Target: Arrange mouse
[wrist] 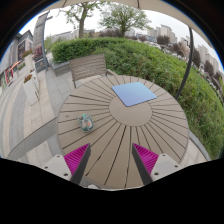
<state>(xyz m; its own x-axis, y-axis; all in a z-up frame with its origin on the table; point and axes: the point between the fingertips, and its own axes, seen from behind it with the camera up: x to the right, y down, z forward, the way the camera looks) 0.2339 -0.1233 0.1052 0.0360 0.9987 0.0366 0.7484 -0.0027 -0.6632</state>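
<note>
A small grey mouse point(87, 123) lies on the left part of a round slatted wooden table point(120, 135), a little beyond my left finger. A light blue mouse mat point(133, 94) lies flat on the far side of the table, beyond my fingers and to the right of the mouse. My gripper point(111, 160) hovers over the near part of the table. Its two fingers with magenta pads point(76, 157) stand wide apart with only bare table between them. It holds nothing.
A wooden chair point(88, 67) stands at the far edge of the table. A green hedge point(150, 55) runs behind and to the right. Paved ground point(25, 105) lies to the left, with more chairs point(40, 62) further off.
</note>
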